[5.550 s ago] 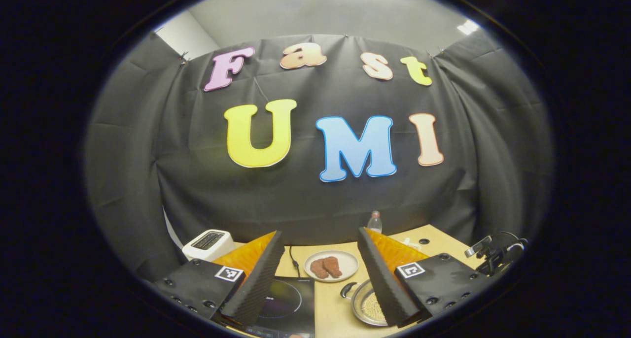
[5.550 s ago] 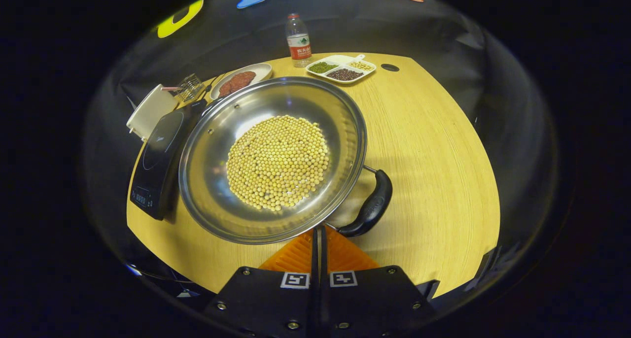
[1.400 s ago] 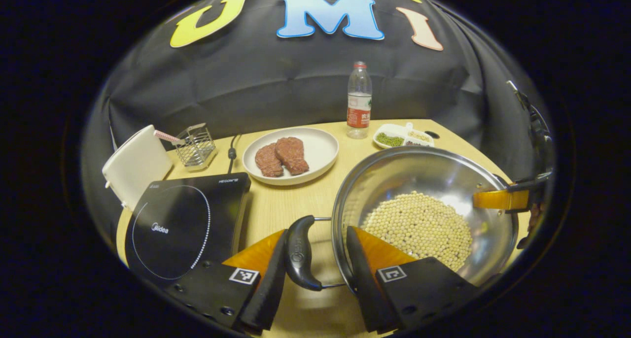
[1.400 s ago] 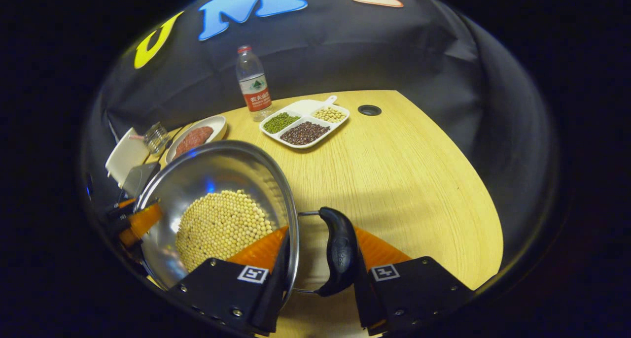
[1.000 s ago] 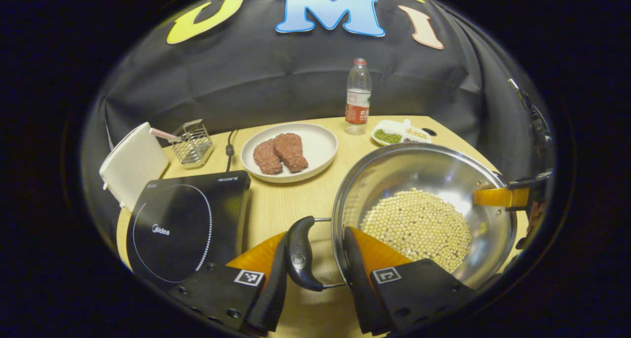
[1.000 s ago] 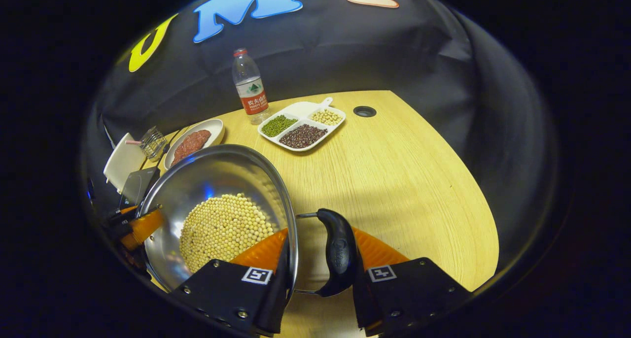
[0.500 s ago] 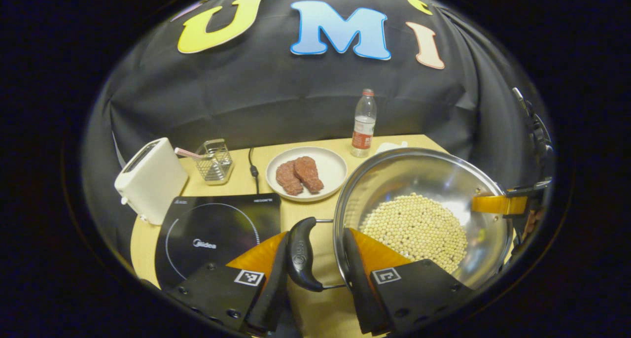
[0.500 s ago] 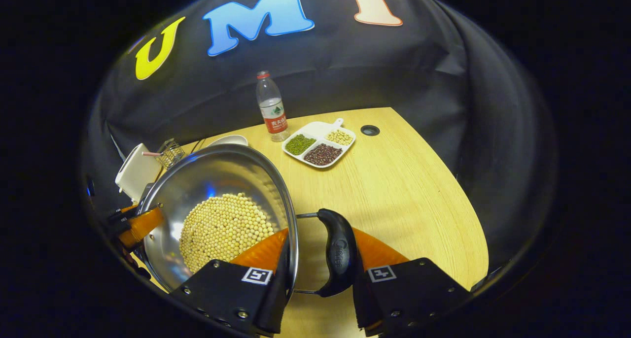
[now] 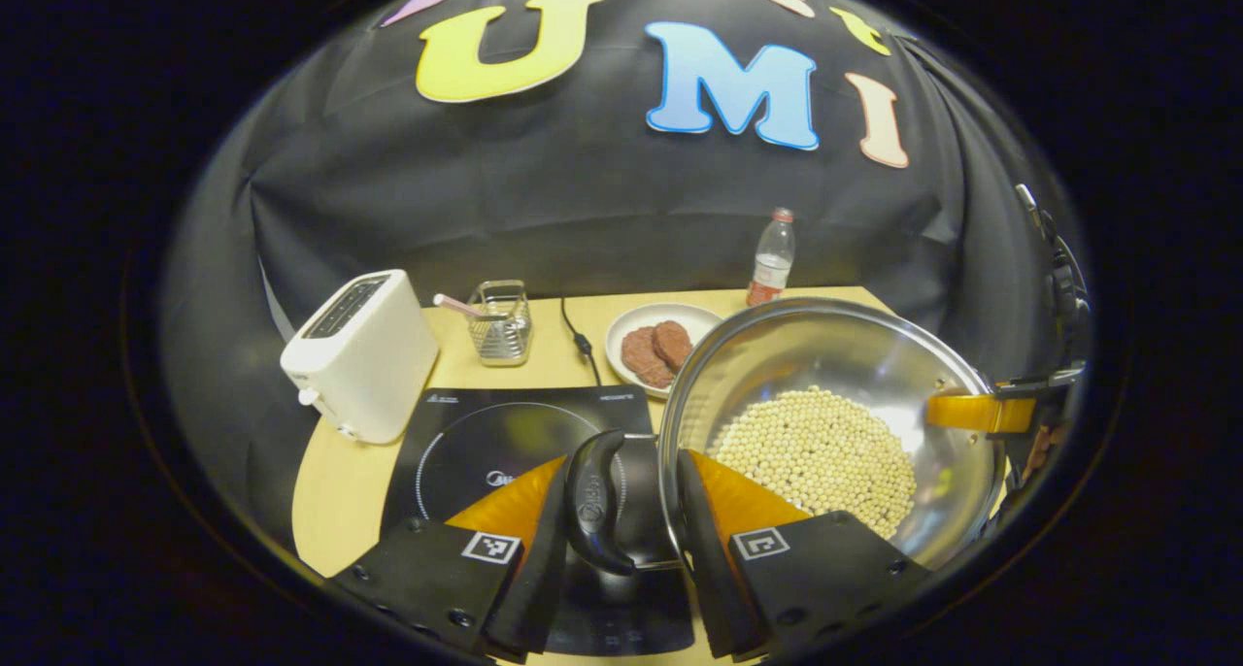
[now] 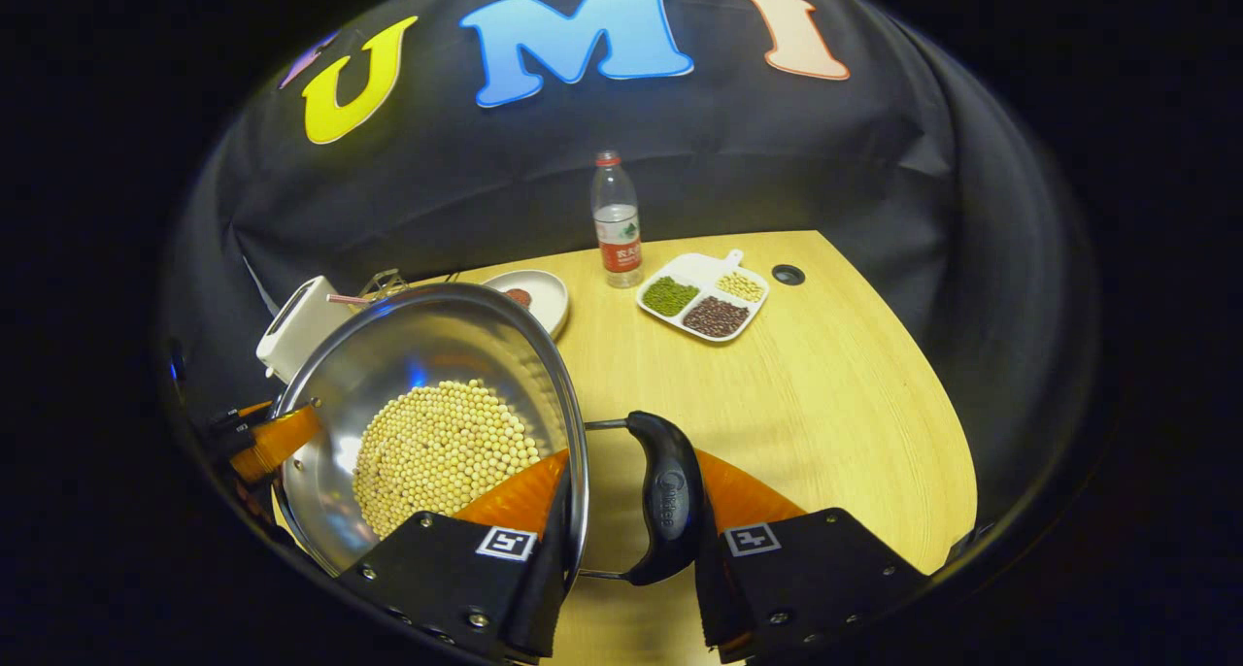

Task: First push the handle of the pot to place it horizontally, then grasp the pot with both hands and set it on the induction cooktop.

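Now that your left gripper [image 9: 610,540] and right gripper [image 10: 631,540], clamped on its handles, carry the pot [image 9: 825,423] over the cooktop [image 9: 486,433], lower it.

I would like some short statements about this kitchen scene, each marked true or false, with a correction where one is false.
1. The pot holds pale round beans. True.
2. The left hand-held gripper has one finger on each side of a black pot handle. True.
3. The plate beside the pot is empty. False: it holds two brown patties.
4. The white toaster stands on the induction cooktop. False: it stands on the table beside it.
5. A water bottle stands upright near the divided dish. True.
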A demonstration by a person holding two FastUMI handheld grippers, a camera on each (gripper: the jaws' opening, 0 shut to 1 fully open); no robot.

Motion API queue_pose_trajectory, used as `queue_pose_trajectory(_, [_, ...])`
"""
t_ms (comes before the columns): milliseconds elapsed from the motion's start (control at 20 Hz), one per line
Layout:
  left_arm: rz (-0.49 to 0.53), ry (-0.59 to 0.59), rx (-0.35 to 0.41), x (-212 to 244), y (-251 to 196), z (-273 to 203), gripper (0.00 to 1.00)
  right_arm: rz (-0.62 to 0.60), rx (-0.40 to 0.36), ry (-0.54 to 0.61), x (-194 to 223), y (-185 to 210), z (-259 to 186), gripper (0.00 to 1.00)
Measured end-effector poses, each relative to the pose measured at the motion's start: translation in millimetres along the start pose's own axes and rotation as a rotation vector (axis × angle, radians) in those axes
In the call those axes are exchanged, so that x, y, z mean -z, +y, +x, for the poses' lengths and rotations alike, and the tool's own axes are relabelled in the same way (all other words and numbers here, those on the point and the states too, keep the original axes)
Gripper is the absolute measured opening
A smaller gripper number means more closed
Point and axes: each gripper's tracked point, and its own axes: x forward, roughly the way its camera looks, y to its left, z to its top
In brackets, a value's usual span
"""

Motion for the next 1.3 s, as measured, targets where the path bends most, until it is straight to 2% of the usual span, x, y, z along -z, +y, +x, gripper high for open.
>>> queue_pose_trajectory(250, [-0.013, 0.002, -0.021, -5, 47, -8, 0.62, -0.015, -0.019, 0.005, -4, 44, 5, 0.55])
queue_pose_trajectory(300, [-0.019, 0.004, -0.026, -4, 55, -10, 0.65, -0.019, -0.024, 0.007, -5, 51, 7, 0.55])
queue_pose_trajectory(400, [-0.034, 0.009, -0.030, -3, 71, -12, 0.62, -0.028, -0.030, 0.007, -6, 65, 9, 0.55])
queue_pose_trajectory(450, [-0.042, 0.011, -0.032, -2, 77, -12, 0.65, -0.033, -0.033, 0.007, -7, 72, 11, 0.55])
queue_pose_trajectory(500, [-0.045, 0.012, -0.035, -1, 83, -12, 0.62, -0.037, -0.037, 0.007, -7, 78, 12, 0.55])
queue_pose_trajectory(600, [-0.044, 0.013, -0.041, 0, 97, -13, 0.65, -0.044, -0.043, 0.010, -6, 90, 16, 0.56])
queue_pose_trajectory(650, [-0.045, 0.015, -0.044, 1, 104, -14, 0.62, -0.047, -0.044, 0.011, -6, 96, 18, 0.56])
queue_pose_trajectory(950, [-0.055, 0.030, -0.059, 6, 145, -7, 0.62, -0.057, -0.050, 0.014, -4, 131, 31, 0.56])
queue_pose_trajectory(1000, [-0.054, 0.032, -0.061, 6, 150, -4, 0.65, -0.060, -0.052, 0.015, -3, 137, 33, 0.56])
queue_pose_trajectory(1100, [-0.058, 0.033, -0.064, 6, 164, -2, 0.62, -0.059, -0.055, 0.016, -3, 148, 39, 0.56])
queue_pose_trajectory(1300, [-0.057, 0.037, -0.071, 8, 189, 5, 0.62, -0.056, -0.062, 0.019, -1, 170, 50, 0.56])
